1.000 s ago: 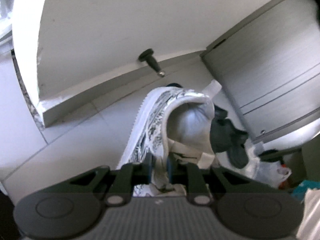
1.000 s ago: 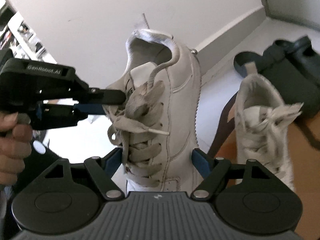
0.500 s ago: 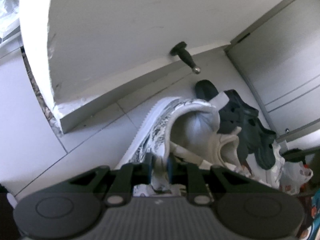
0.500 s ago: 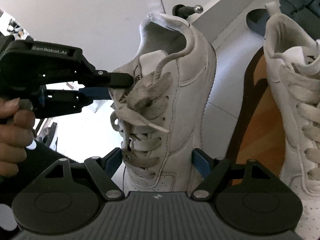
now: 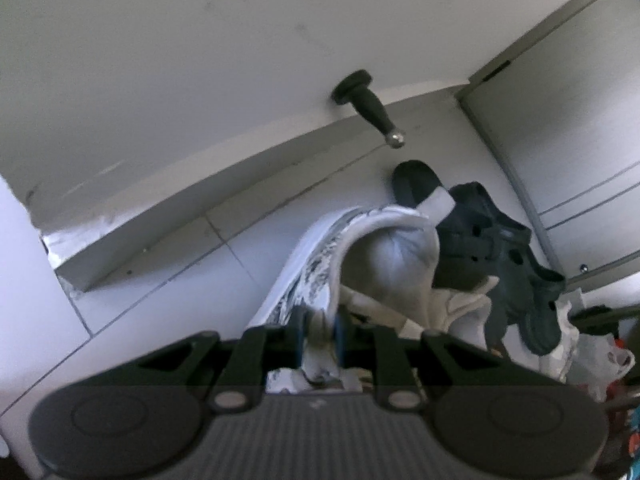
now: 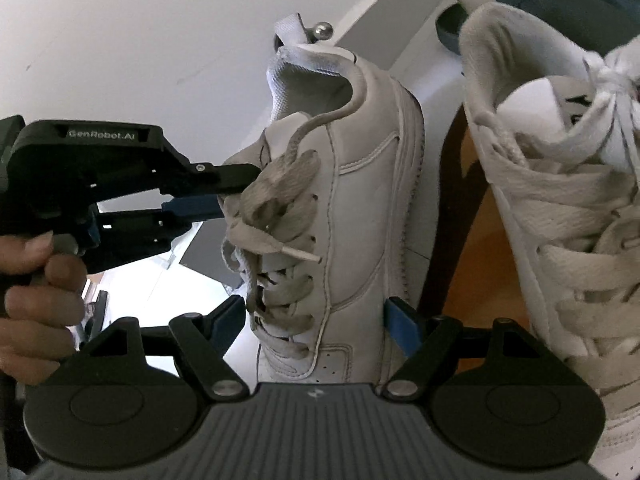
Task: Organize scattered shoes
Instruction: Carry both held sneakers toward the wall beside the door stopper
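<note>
While left claw [image 5: 318,330] pinches white sneaker [image 6: 340,216], right claw [image 6: 320,320] straddles it

"GenRobot.AI" on left gripper [image 6: 236,196]

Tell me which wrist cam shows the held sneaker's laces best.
Right wrist view: the held sneaker faces the camera, so its laces show from collar to toe, with the left claw pinching the side beside them. Left wrist view shows only that sneaker's sole edge and inner lining; the laces are hidden.

Left hand-held gripper [image 5: 318,334] pinched; right hand-held gripper [image 6: 316,316] spread wide.
</note>
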Available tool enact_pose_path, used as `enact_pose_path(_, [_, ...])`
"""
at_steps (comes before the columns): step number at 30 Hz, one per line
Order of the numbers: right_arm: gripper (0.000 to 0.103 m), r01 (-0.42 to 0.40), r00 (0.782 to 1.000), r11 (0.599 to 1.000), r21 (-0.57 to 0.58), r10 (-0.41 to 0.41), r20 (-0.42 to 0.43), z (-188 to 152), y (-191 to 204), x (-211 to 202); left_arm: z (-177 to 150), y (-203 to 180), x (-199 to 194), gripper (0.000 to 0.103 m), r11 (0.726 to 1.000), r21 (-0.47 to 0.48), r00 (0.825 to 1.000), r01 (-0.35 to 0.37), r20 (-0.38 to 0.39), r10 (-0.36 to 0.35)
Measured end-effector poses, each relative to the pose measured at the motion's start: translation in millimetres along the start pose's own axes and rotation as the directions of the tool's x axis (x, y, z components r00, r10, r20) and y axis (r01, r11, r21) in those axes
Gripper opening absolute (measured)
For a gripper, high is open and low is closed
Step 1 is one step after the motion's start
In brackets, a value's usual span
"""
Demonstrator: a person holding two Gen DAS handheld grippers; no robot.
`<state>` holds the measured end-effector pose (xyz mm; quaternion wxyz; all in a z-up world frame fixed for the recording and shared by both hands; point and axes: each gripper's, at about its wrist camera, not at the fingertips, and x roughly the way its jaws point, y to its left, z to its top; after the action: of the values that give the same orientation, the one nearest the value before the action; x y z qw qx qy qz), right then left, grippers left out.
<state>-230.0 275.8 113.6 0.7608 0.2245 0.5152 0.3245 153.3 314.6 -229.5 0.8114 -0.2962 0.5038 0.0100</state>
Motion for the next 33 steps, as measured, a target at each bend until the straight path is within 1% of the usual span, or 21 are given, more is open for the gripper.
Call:
enact_pose_path(2, [0.081, -0.007, 1.0, 1.0, 0.013, 0.007, 0.0, 0.5, 2.6, 2.7, 2.5, 4.8, -1.2, 0.015, 1.0, -0.012, 1.0, -0.012, -0.001, 0.012])
enact_pose_path(5, [0.081, -0.041, 0.999, 0.999, 0.035, 0.042, -0.01, -0.8, 7.8, 8.1, 6.8, 16.1, -7.2, 0.015, 0.999, -0.023, 0.999, -0.045, 0.005, 0.045])
enact_pose_path(7, [0.08, -0.064, 0.997, 0.997, 0.036, 0.065, -0.033, -5.2, 16.0, 14.5, 8.6, 19.8, -7.3, 0.015, 0.998, -0.029, 0.999, -0.053, 0.007, 0.053])
enact_pose_path(9, [0.08, -0.067, 0.997, 0.997, 0.031, 0.069, -0.043, -8.4, 21.6, 16.8, 9.5, 23.6, -6.6, 0.015, 0.997, -0.026, 0.997, -0.07, 0.013, 0.07])
enact_pose_path(12, [0.081, -0.067, 0.997, 0.998, 0.008, 0.067, -0.047, -13.5, 32.9, 15.9, 9.2, 25.2, -7.2, 0.015, 0.996, -0.024, 0.996, -0.083, 0.02, 0.083])
enact_pose_path(21, [0.08, -0.14, 0.987, 0.988, 0.058, 0.144, -0.065, -26.9, 56.1, 18.7, 15.7, 31.9, -12.9, 0.017, 0.989, -0.05, 0.988, -0.141, 0.048, 0.144])
enact_pose_path(24, [0.08, -0.141, 0.988, 0.988, 0.061, 0.144, -0.054, -30.0, 61.0, 17.5, 18.8, 35.5, -11.8, 0.017, 0.987, -0.065, 0.987, -0.149, 0.057, 0.153])
enact_pose_path(27, [0.08, -0.132, 0.99, 0.989, 0.061, 0.135, -0.046, -28.6, 64.4, 6.6, 21.8, 39.4, -11.5, 0.016, 0.985, -0.085, 0.986, -0.149, 0.068, 0.155])
enact_pose_path(29, [0.078, -0.128, 0.99, 0.99, 0.059, 0.131, -0.048, -28.3, 66.0, 1.7, 23.4, 40.6, -10.4, 0.016, 0.986, -0.096, 0.987, -0.14, 0.069, 0.147])
enact_pose_path(33, [0.068, -0.138, 0.988, 0.99, 0.041, 0.14, -0.069, -35.0, 75.4, -0.2, 24.8, 37.2, -8.6, 0.02, 0.987, -0.078, 0.986, -0.142, 0.079, 0.148])
